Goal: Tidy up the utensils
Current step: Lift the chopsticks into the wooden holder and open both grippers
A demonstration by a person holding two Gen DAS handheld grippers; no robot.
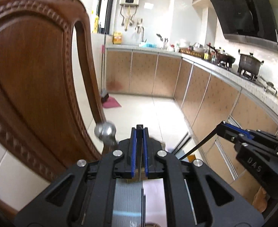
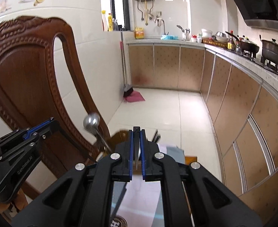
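Both clamped tight on thin dark utensils: left hand-held gripper (image 1: 139, 132) and right hand-held gripper (image 2: 136, 132), lifted beside the chair (image 2: 25, 71) (probably carrying them to sort).

Both grippers are matte black with angular linkage arms, triangular cut-outs and round silver screw heads. The left gripper (image 1: 139, 132) has blue finger pads and white "GenRobot.AI" lettering; the right gripper (image 2: 137, 132) has matching blue pads and embossed "DAS".
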